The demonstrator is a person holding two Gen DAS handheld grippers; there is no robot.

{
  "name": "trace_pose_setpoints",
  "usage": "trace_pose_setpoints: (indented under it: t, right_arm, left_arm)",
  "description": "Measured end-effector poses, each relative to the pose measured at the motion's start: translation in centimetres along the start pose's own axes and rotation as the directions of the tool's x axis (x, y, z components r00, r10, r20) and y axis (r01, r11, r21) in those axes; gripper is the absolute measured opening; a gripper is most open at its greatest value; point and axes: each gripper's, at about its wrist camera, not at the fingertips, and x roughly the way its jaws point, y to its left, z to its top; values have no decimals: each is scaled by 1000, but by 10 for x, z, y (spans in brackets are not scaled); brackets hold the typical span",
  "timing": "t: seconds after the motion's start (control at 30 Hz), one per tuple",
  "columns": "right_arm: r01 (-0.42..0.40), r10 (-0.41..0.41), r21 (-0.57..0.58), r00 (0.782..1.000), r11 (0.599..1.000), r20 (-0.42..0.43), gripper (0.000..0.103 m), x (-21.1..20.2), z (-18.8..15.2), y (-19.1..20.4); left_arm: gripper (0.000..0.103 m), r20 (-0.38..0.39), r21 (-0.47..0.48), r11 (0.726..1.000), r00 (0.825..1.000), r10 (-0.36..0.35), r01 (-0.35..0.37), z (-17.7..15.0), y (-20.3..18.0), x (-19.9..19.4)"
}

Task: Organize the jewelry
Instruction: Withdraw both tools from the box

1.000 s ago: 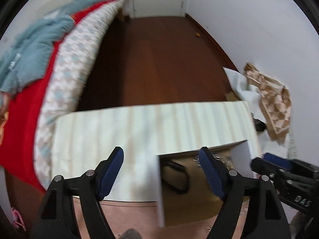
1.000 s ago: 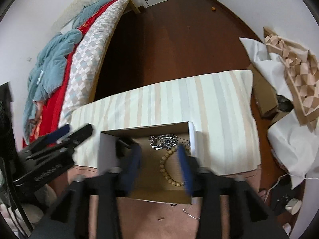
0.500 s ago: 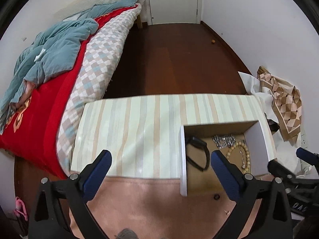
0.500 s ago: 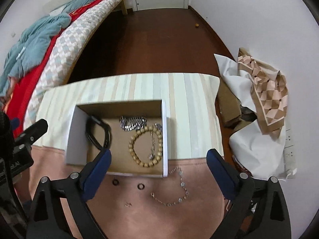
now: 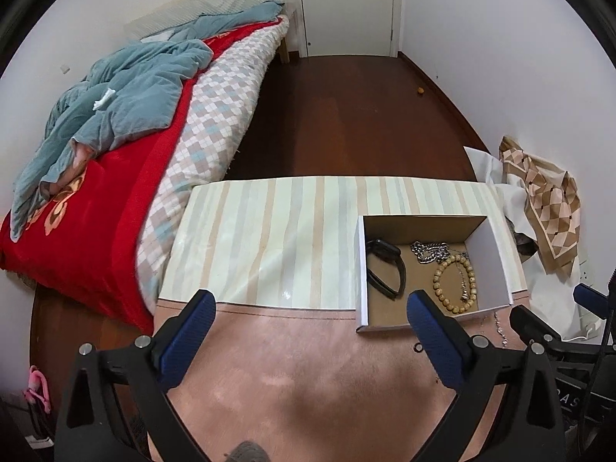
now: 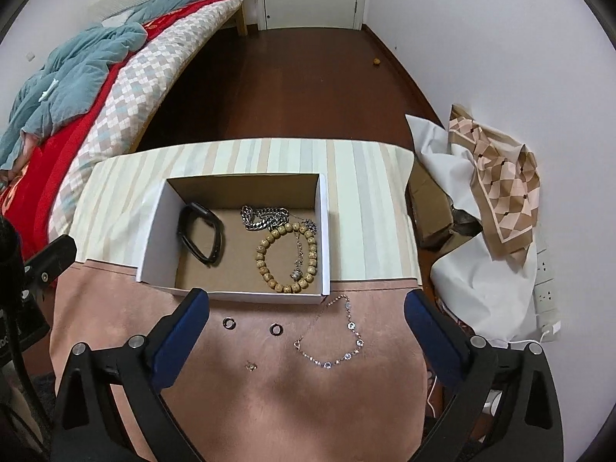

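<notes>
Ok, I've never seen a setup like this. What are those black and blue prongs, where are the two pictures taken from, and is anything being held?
There is no robot here: a person carries a hand-held gripper in each hand, and each has a wide-angle camera looking along its two blue-padded fingers. One picture is from the left hand-held gripper, the other from the right hand-held gripper. Both stand wide open and hold nothing. On the table sits an open cardboard box holding a black band, a silver chain and a wooden bead bracelet. In front of the box lie a gem-set chain, two small rings and a tiny earring.
</notes>
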Motion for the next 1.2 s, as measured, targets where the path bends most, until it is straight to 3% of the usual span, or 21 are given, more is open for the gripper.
trace_pose_setpoints:
  t: [0.83,1.0,1.2]
  right_arm:
    - [-1,-7,34,976,999,216,102,-172,-39,-12]
    - [-25,17,36,977,999,213,102,-181,-47,-10]
    - [-84,69,76,981,994,184,102,-160,-53,-23]
  left_arm:
    - [102,124,9,999,992,-36,35,-30,1,-133]
    - [102,120,-9,999,992,-36,38,-37,4,-137]
    - [102,107,-27,1000,994,-2,5,-42,3,-120]
